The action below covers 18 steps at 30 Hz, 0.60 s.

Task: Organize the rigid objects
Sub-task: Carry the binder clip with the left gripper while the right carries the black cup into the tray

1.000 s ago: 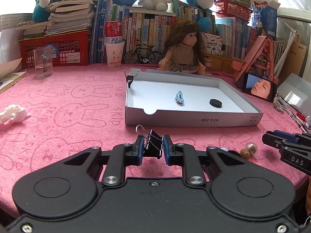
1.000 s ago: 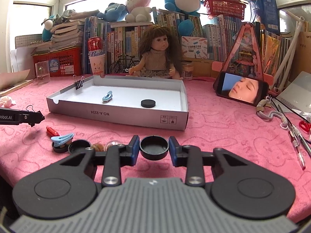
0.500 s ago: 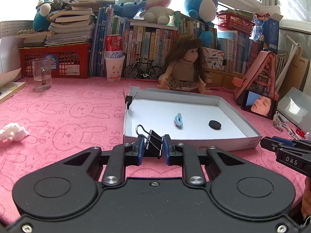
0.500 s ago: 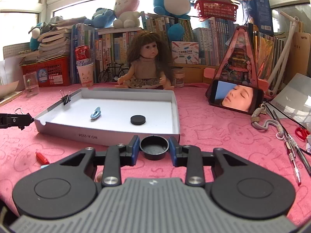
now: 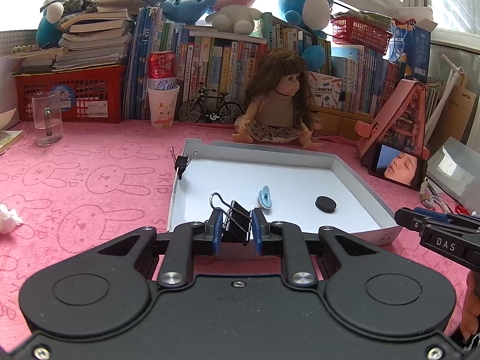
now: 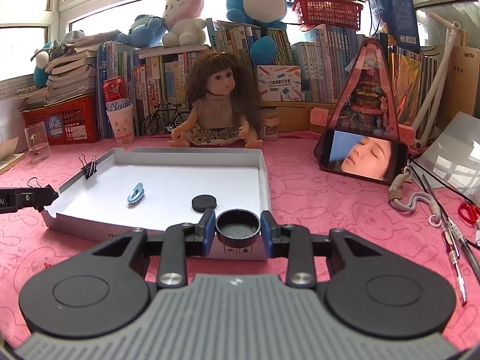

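Note:
My left gripper [image 5: 237, 230] is shut on a black binder clip [image 5: 235, 221] and holds it over the near left edge of the white cardboard tray [image 5: 354, 166]. My right gripper [image 6: 238, 232] is shut on a black round cap [image 6: 237, 228], held above the tray's near right corner [image 6: 264, 162]. Inside the tray lie a blue clip [image 5: 265, 197] [image 6: 135, 193] and a black disc [image 5: 325, 203] [image 6: 204, 202]. Another binder clip [image 5: 181, 161] [image 6: 89, 165] is clamped on the tray's left wall. The left gripper's tip [image 6: 36, 198] shows in the right wrist view, and the right gripper's tip [image 5: 432, 225] in the left wrist view.
A doll [image 6: 214, 105] sits behind the tray. A phone on a pink stand [image 6: 364, 157], pens [image 6: 453, 243], scissors [image 6: 468, 213] and a cord [image 6: 411, 201] lie right. A glass mug [image 5: 47, 118], paper cup [image 5: 163, 105] and crumpled tissue [image 5: 7, 219] are left. Books line the back.
Both grippers have risen and moved forward toward the tray, each keeping its object. The loose items near the table's front edge have dropped out of view.

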Each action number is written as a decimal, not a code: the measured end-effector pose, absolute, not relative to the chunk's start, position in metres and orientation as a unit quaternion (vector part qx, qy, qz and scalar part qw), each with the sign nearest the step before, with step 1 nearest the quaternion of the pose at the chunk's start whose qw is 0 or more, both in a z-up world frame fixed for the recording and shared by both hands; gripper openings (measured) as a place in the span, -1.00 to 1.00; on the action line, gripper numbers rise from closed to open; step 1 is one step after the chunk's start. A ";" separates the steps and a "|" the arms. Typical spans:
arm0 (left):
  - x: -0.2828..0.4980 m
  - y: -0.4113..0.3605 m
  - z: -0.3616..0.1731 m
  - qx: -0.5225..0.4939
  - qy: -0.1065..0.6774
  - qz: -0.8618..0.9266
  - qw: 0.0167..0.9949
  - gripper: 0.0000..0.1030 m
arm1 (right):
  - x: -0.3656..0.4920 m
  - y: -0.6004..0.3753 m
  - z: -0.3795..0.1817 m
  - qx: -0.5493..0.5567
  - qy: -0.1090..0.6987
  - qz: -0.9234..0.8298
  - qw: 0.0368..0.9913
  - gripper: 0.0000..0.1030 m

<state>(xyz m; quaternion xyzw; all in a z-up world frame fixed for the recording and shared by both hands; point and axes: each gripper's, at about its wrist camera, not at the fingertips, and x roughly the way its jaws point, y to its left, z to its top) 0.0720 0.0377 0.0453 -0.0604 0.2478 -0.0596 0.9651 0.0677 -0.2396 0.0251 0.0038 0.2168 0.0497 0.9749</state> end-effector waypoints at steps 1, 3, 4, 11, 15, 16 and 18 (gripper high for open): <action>0.074 0.037 0.046 -0.061 0.248 -0.060 0.965 -0.63 | 0.070 -0.239 0.026 0.003 0.217 0.050 0.975 -0.27; 0.079 0.035 0.047 -0.061 0.247 -0.062 0.965 -0.62 | 0.074 -0.237 0.027 0.000 0.216 0.050 0.975 -0.27; 0.082 0.034 0.048 -0.061 0.246 -0.062 0.965 -0.63 | 0.076 -0.236 0.027 -0.001 0.215 0.051 0.975 -0.27; 0.105 0.027 0.047 -0.063 0.253 -0.065 0.963 -0.62 | 0.095 -0.234 0.025 0.010 0.225 0.053 0.973 -0.27; 0.120 0.022 0.043 -0.056 0.259 -0.064 0.962 -0.62 | 0.109 -0.231 0.023 0.009 0.229 0.049 0.972 -0.27; 0.124 0.021 0.043 -0.055 0.260 -0.063 0.962 -0.62 | 0.112 -0.230 0.023 0.007 0.229 0.047 0.972 -0.27; 0.134 0.019 0.042 -0.053 0.264 -0.064 0.961 -0.62 | 0.120 -0.229 0.022 0.007 0.233 0.047 0.971 -0.27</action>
